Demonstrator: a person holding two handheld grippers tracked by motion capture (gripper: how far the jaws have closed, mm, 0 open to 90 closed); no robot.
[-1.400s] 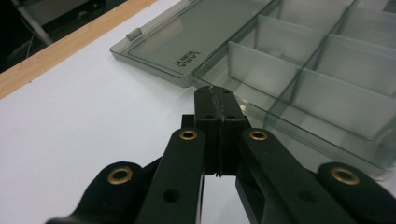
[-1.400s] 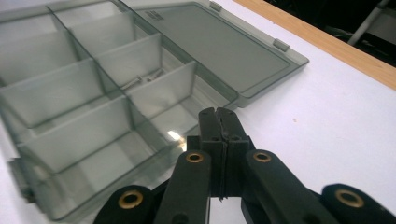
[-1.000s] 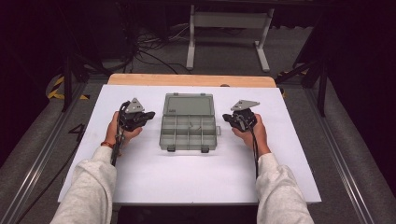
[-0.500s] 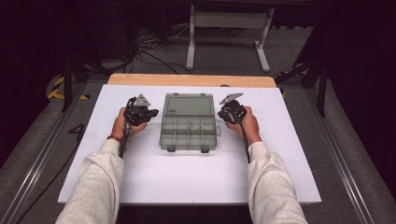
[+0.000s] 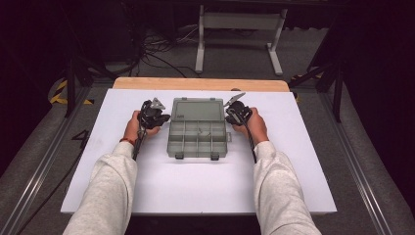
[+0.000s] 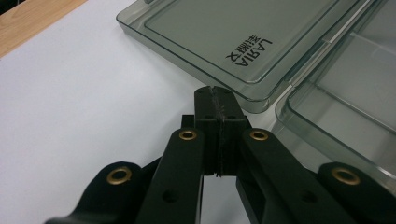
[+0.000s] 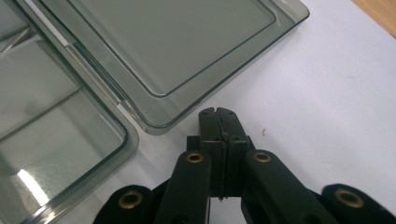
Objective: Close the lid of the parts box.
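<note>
Two grippers, left gripper (image 5: 159,117) and right gripper (image 5: 234,114), were held with jaws clenched empty beside the open organizer box (image 5: 198,128); closing its lid (image 5: 197,108) was judged undone.

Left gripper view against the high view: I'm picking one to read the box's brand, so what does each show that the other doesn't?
The left gripper view alone gives readable LARIA lettering on the open lid, and the left gripper with its jaws shut, empty, just short of the lid's corner. The high view alone gives the whole organizer box, its divided tray, the right gripper at its other side, both sleeves, the wooden table edge. Both share the grey lid and white table cover.
</note>
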